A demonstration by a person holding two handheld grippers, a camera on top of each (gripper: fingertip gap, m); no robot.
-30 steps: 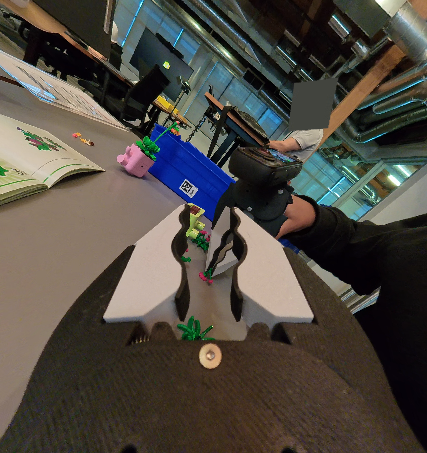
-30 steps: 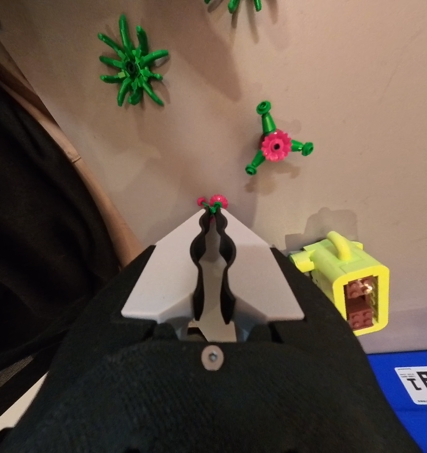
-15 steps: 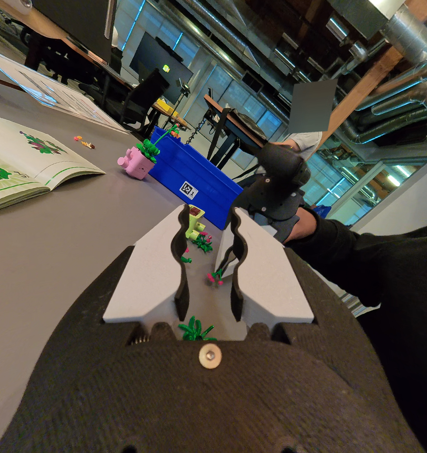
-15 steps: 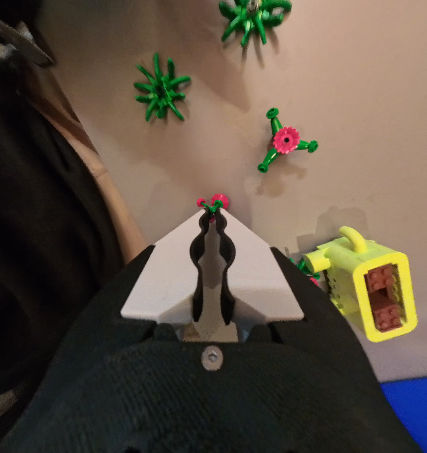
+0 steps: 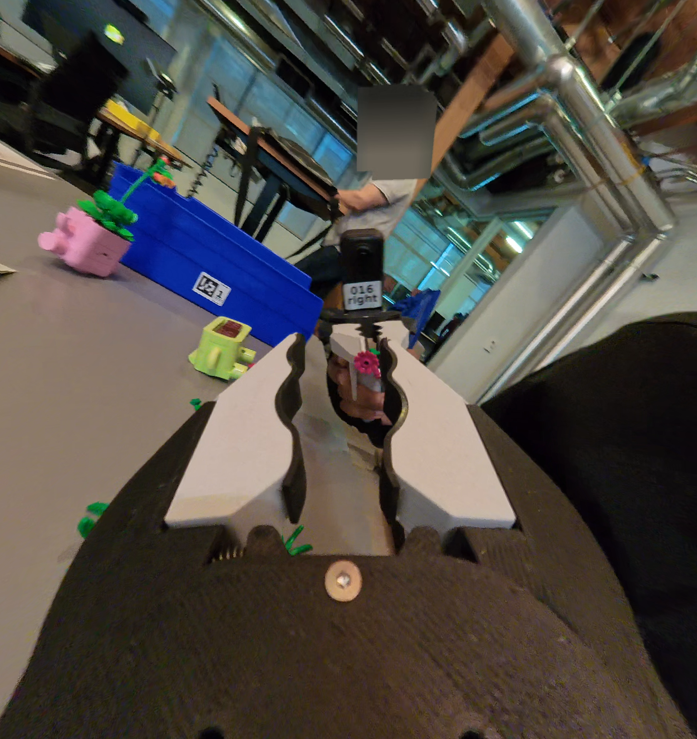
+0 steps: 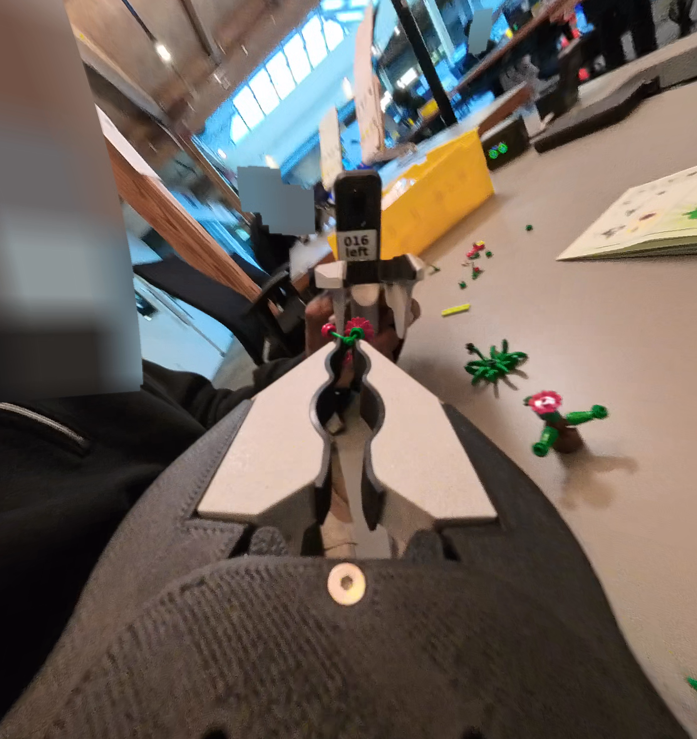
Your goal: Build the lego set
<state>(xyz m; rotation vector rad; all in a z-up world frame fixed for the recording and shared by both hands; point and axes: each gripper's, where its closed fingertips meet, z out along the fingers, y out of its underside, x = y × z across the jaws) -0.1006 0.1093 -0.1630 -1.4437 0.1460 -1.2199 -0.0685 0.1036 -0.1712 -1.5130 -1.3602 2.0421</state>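
My right gripper is shut on a small green stem with pink flowers and holds it in the air above the grey table. My left gripper is open and empty, level with the right one and pointing straight at it. The stem with its pink flower shows just beyond the left fingertips. In the right wrist view the left gripper stands open just behind the flowers. A lime-green pot with brown bricks inside sits on the table to the left.
A pink pot with a green plant stands by a blue bin. A green leafy piece, a pink flower on a three-armed green stem, a yellow bar, small loose bits, an open booklet and a yellow bin are on the table. There is about 4 cm between the tips of the two grippers. The lime-green pot is about equally far from each gripper, around 15 cm.
My right gripper has lifted the flower stem off the table and swung up to face the left gripper. The left gripper has turned toward it and stays open.
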